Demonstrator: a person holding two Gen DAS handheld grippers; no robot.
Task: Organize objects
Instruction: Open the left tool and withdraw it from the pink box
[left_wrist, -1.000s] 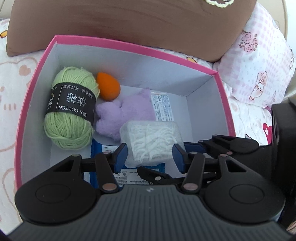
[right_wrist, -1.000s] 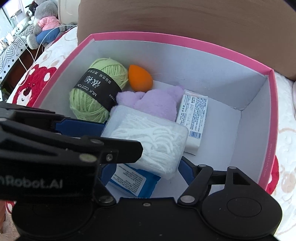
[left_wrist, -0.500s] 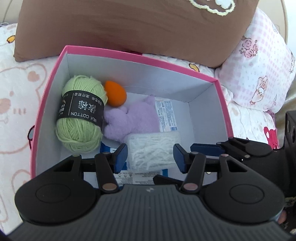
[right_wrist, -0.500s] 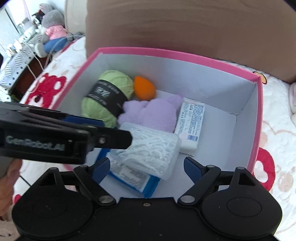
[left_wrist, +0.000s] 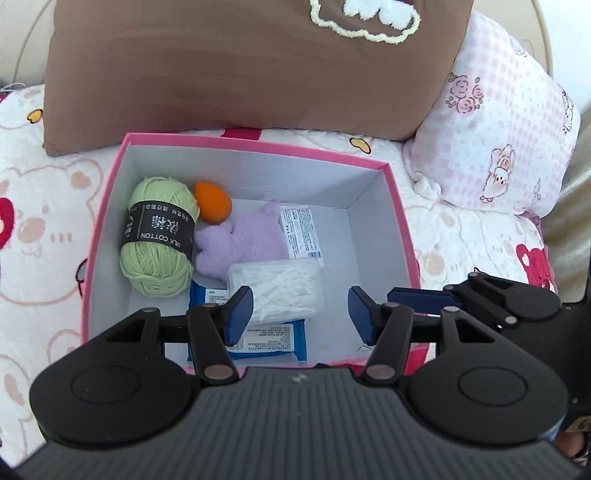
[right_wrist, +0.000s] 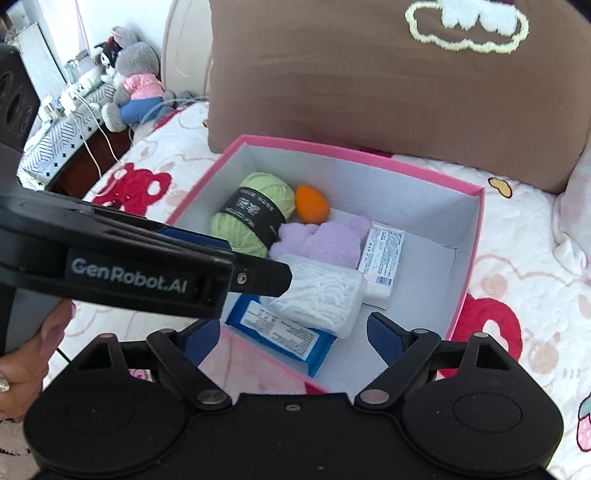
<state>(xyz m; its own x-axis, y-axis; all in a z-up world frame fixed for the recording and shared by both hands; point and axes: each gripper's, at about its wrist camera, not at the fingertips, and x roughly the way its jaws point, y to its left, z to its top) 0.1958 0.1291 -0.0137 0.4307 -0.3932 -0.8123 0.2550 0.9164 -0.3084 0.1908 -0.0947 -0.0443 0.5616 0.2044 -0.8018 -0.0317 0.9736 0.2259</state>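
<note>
Bedding: white plush blanket (left_wrist: 48, 236) printed with bears and red hearts covers the bed, brown pillow (left_wrist: 240, 70) upper centre, pink checked pillow (left_wrist: 506, 122) upper right. Right wrist view upper left shows a side shelf with cables and a grey plush rabbit (right_wrist: 133, 77). Pink box (left_wrist: 402, 221) with white inner walls sits mid-frame on the blanket; inside it green yarn ball (left_wrist: 159, 236) with black label at left, orange egg-shaped sponge (left_wrist: 212, 203) beside it, fuzzy purple toy (left_wrist: 243, 243) centre, white packet (left_wrist: 301, 232) to its right, clear tub of floss picks (left_wrist: 280, 290) resting on a blue wipes pack (left_wrist: 269, 339). Left gripper (left_wrist: 301, 308) fingers part open, having just widened, empty, above the tub. Right gripper (right_wrist: 295, 338) fingers wide apart, empty, over the box's near edge; the left gripper's body crosses this view's left side.
</note>
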